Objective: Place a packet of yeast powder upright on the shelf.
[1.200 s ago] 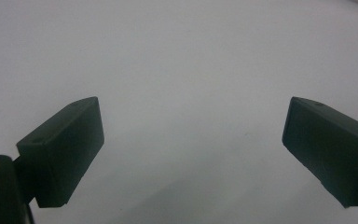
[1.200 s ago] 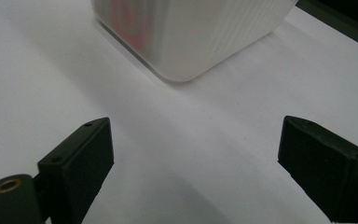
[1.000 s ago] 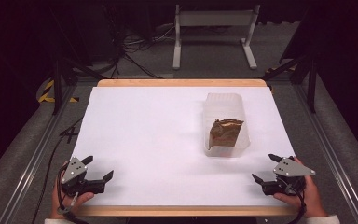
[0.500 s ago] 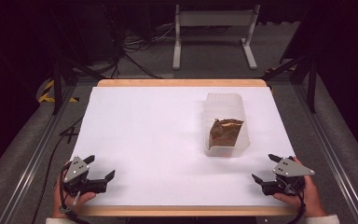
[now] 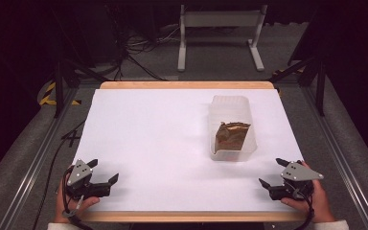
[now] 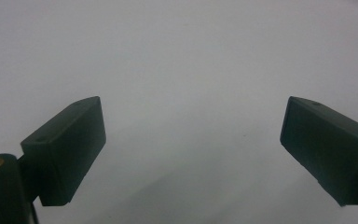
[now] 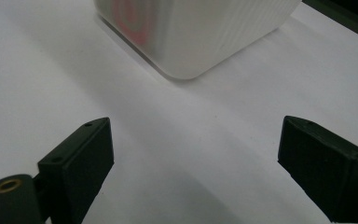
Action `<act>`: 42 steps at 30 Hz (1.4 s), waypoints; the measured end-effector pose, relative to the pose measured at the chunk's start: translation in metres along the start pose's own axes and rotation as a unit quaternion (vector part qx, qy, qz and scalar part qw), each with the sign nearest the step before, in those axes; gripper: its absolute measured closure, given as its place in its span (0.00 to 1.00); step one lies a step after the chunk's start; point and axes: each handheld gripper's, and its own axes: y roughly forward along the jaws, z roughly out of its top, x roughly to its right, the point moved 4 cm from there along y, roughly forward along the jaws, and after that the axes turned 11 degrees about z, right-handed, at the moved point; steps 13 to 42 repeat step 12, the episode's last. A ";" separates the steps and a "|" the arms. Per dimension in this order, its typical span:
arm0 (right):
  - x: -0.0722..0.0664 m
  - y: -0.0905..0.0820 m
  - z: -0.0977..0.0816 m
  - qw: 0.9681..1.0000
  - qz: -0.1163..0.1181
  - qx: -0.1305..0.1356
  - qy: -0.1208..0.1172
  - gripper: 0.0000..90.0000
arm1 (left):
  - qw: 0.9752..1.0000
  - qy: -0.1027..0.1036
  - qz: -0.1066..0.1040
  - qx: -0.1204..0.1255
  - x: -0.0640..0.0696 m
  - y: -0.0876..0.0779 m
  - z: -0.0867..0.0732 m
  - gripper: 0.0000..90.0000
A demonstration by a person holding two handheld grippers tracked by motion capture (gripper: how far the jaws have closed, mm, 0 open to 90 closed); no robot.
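A translucent white plastic tub (image 5: 232, 125) stands on the right half of the white table (image 5: 158, 134), with a brown crinkled packet (image 5: 231, 135) upright inside it. My left gripper (image 5: 102, 171) rests open near the front left corner, nothing between its jaws. In the left gripper view its jaws (image 6: 193, 149) stand wide apart over bare white surface. My right gripper (image 5: 274, 173) is open at the front right, a little in front of the tub. The right gripper view has the tub's near corner (image 7: 200, 32) ahead of the open jaws (image 7: 196, 158), apart from them.
The table has a wooden rim (image 5: 187, 85) at the back and front. Metal rails (image 5: 28, 163) run along both sides. A white stand (image 5: 218, 33) and cables (image 5: 139, 48) lie on the floor beyond the far edge.
My left gripper has shifted slightly to the right and forward. The right gripper, tub and packet have stayed put.
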 end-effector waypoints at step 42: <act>0.001 0.001 0.000 1.000 0.002 0.000 0.003 0.12 | 1.000 -0.009 0.018 -0.013 0.000 0.004 0.000 0.11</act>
